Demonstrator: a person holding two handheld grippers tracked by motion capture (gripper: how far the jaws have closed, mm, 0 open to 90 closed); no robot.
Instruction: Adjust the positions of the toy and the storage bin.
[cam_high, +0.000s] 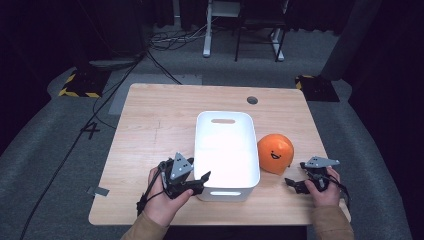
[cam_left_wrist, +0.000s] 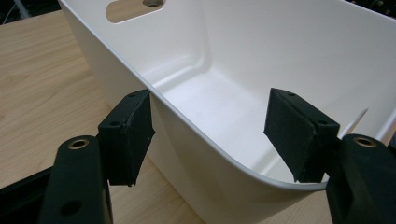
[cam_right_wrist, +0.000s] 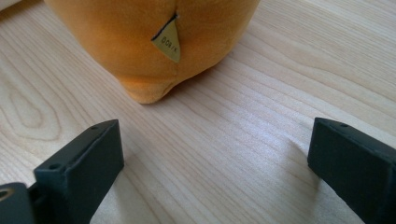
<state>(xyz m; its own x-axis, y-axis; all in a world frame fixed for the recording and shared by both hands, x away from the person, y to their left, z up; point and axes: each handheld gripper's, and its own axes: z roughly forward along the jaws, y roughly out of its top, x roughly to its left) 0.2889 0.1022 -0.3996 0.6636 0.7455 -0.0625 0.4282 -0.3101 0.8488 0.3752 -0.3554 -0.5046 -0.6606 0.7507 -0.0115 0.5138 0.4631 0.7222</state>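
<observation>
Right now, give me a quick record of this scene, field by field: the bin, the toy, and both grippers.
bin: white bin, mid-table, nothing inside
toy: orange plush, on the table right of the bin
left gripper: left gripper open, jaws straddling the bin's near wall
right gripper: right gripper open, just short of the plush
table: wooden table

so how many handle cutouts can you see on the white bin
2: one cutout in the far end wall of the white bin, one in the near end wall, beside the left gripper.
</observation>
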